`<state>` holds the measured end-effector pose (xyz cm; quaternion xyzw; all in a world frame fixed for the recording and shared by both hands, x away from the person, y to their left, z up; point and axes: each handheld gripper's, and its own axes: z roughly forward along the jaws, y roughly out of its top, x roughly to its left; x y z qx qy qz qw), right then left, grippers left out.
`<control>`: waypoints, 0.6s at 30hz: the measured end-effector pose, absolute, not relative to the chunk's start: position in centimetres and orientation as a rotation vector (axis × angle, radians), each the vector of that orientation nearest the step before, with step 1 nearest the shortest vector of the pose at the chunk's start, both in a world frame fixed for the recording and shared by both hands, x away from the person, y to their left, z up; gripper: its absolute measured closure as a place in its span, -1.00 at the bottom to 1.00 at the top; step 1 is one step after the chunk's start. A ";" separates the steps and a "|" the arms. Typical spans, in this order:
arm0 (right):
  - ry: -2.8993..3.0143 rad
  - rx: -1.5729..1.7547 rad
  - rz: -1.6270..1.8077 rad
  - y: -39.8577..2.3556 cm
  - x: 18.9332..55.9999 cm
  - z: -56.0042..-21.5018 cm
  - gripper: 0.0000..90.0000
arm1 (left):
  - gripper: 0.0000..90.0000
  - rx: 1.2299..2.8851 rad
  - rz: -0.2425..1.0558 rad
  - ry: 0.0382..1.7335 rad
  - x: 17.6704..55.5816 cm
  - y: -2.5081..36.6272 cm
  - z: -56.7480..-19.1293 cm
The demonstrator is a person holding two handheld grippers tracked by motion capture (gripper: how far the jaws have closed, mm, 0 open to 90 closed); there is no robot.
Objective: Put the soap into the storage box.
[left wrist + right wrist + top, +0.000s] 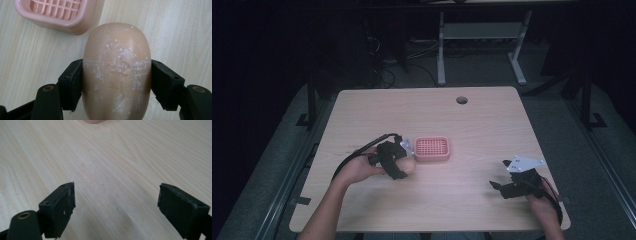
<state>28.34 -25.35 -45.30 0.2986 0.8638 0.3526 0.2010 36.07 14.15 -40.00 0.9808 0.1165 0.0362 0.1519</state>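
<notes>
High view has the pink slotted dish lying with nothing in it on the pale wooden tabletop, just beside it the left tongs clamped on a peach soap bar (white-flecked), the right tongs gaping wide well to its right.

We find no readable text, label, brand, number or sign anywhere: none on objects, none on table, none on grippers.
</notes>
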 end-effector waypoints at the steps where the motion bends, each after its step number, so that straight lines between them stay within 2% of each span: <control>1: 2.413 0.834 0.986 -25.3 28.3 -45.3 -0.69 | -0.29 2.814 0.100 0.331 36.2 14.1 -40.0; 18: 2.412 0.840 0.991 -25.3 28.3 -45.3 -0.69 | -0.29 2.819 0.119 0.329 37.4 13.5 -39.0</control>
